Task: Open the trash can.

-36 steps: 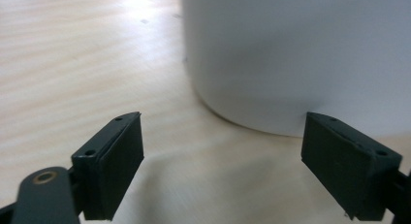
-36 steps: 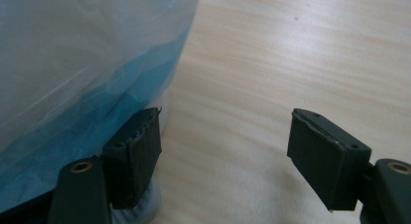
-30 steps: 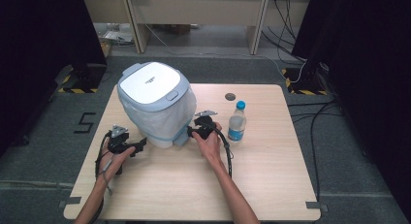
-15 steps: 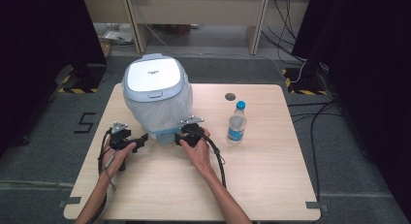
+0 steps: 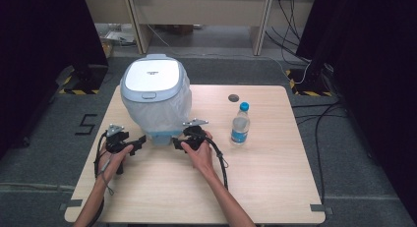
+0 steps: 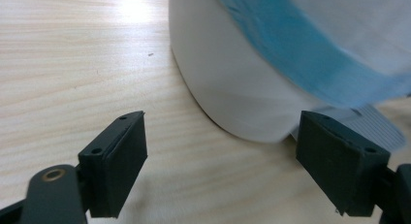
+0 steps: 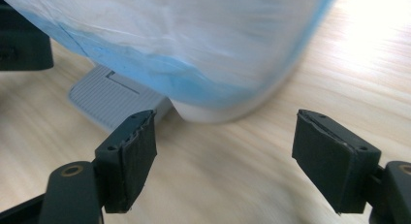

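The bin (image 5: 156, 101) stands near the tabletop's (image 5: 275, 187) rear-left edge. Both grippers flank its base, left gripper (image 5: 139, 142) released, right gripper (image 5: 178, 141) fingers just opening, nothing between them; bare tabletop lies behind.

Lab or test room: black curtains (image 5: 44, 50) on both sides, hazard-taped floor (image 5: 78, 91), trailing cables (image 5: 314, 119), lone table (image 5: 275, 187).

Both forearms reach in low over the table, left gripper (image 5: 138, 143) gaping wide, right gripper (image 5: 178, 142) with jaws just spreading, nothing between them.
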